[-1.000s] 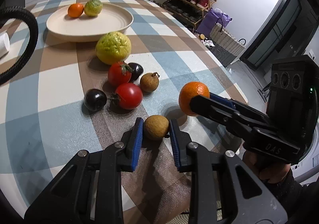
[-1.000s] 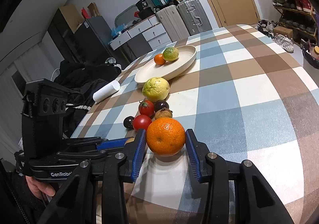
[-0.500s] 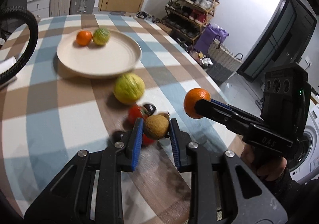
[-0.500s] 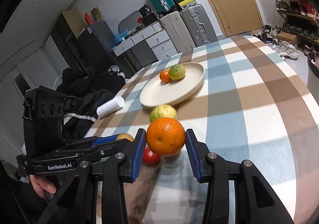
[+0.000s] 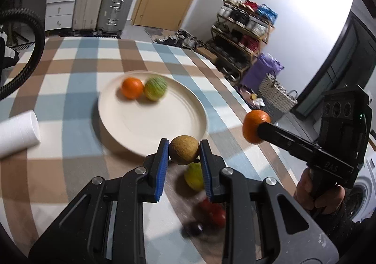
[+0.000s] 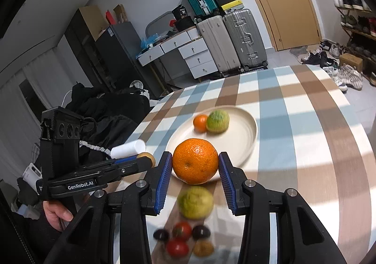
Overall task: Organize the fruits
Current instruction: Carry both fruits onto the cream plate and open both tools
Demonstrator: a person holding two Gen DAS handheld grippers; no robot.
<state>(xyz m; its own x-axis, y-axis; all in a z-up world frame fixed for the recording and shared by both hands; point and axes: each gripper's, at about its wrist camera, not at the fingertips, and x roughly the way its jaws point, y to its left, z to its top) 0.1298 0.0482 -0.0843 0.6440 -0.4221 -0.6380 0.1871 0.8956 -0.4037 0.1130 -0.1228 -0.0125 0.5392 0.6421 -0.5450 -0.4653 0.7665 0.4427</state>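
Observation:
My left gripper (image 5: 184, 152) is shut on a small brown round fruit (image 5: 184, 150), held in the air over the near rim of the cream plate (image 5: 152, 125). My right gripper (image 6: 195, 165) is shut on a large orange (image 6: 195, 161), also lifted, just short of the plate (image 6: 244, 137). In the left wrist view that orange (image 5: 252, 126) shows to the right of the plate. A small orange (image 5: 132, 88) and a green fruit (image 5: 155, 88) lie on the plate's far side. A yellow-green fruit (image 6: 195, 201), tomatoes (image 6: 182, 231), dark plums (image 6: 201, 232) and a brown fruit (image 6: 203, 248) rest on the checked tablecloth below.
A white roll (image 5: 17, 132) lies on the table left of the plate. A black hose (image 5: 35, 52) arcs at the far left. The table's right edge (image 5: 237, 97) drops toward a shoe rack and a wicker basket (image 5: 275, 92). Suitcases and drawers stand beyond the far edge.
Both grippers have lifted off the table with their fruit and moved forward toward the plate; the loose fruits now lie below and behind the fingertips.

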